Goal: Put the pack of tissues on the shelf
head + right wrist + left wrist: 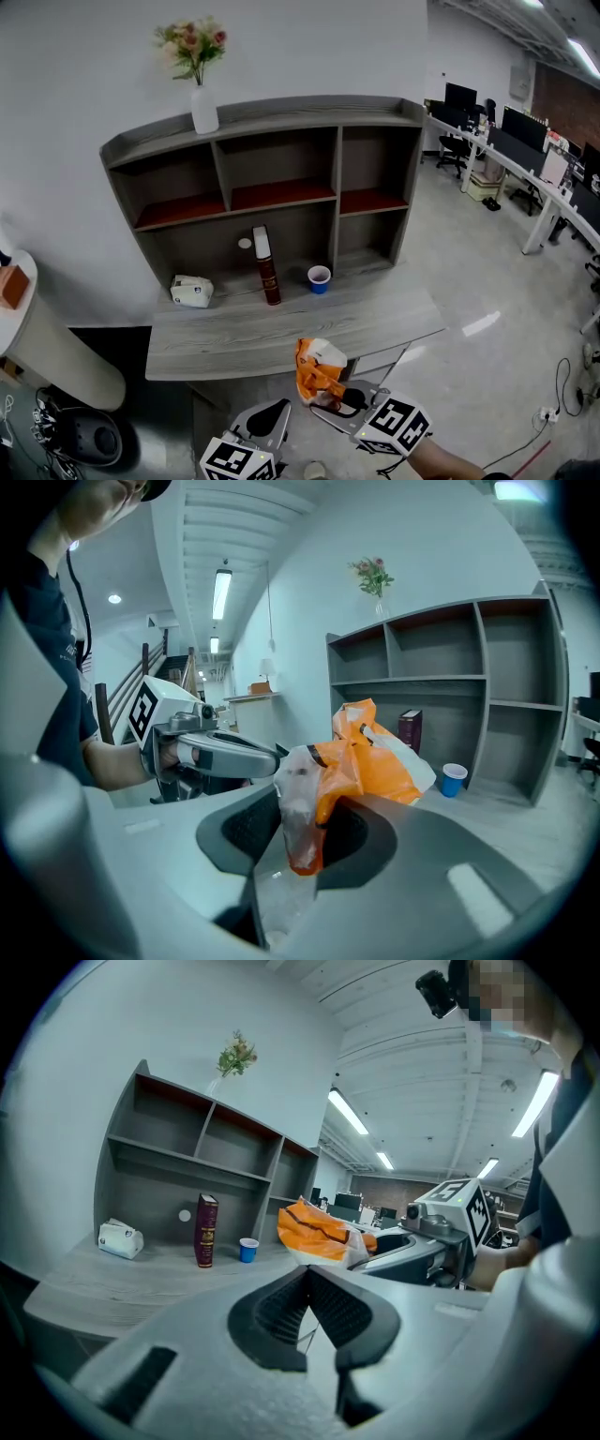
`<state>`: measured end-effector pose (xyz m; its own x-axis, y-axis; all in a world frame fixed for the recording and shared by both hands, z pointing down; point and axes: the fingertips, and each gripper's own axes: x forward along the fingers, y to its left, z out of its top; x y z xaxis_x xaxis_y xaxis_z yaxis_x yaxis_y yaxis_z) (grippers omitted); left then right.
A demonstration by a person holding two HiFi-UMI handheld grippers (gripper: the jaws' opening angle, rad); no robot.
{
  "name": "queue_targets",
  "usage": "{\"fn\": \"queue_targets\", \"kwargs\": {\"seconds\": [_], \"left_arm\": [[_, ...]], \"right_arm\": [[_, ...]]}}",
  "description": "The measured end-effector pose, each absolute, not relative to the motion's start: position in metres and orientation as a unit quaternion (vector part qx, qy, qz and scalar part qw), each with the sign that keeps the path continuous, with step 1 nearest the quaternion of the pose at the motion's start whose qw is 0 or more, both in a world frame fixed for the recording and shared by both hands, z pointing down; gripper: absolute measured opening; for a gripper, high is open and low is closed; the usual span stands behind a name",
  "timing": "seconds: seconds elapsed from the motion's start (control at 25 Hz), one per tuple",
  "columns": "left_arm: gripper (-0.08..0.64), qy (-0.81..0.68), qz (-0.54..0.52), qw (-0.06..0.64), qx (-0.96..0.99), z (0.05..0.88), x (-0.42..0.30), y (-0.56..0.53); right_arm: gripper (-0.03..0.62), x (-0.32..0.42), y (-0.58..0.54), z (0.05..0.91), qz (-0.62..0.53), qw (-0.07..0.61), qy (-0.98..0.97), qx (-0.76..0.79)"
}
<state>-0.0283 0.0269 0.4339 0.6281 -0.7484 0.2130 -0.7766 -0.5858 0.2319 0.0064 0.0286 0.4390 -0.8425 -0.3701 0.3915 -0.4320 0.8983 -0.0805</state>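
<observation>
Dark red book (267, 266): standing upright between white boxy item (191, 292) (possibly soft pack; too small to tell) and blue cup (319, 278), cup sitting near book.
White vase (204, 111): standing up top, holding pink-and-yellow flowers (192, 42).
Desks (506, 157) at right: carrying dark monitors (523, 127), office chair (455, 150) standing near.
Round white table (56, 361) at left edge: bearing small brown object (11, 284).
Cables (561, 380): trailing at lower right.

Place: open-plan office.
Desks: long white desk rows (499, 156) carrying dark monitors (523, 127).
Seating: black swivel chairs (456, 148).
Lighting: ceiling strip lights (349, 1113).
</observation>
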Motion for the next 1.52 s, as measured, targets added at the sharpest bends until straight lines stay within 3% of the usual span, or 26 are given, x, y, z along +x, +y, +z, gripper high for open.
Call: {"fn": "queue_targets", "kwargs": {"seconds": [0.76, 1.52], "left_arm": [[-0.005, -0.427, 0.045, 0.149, 0.891, 0.433, -0.082, -0.021], [-0.005, -0.454, 0.05, 0.116, 0.882, 0.392, -0.091, -0.155]], "right_arm": [[0.11, -0.042, -0.032, 0.435, 0.069, 0.204, -0.955, 0.206], [0.11, -0.065, -0.168, 0.387, 0.011, 0.196, -0.965, 0.171]]}}
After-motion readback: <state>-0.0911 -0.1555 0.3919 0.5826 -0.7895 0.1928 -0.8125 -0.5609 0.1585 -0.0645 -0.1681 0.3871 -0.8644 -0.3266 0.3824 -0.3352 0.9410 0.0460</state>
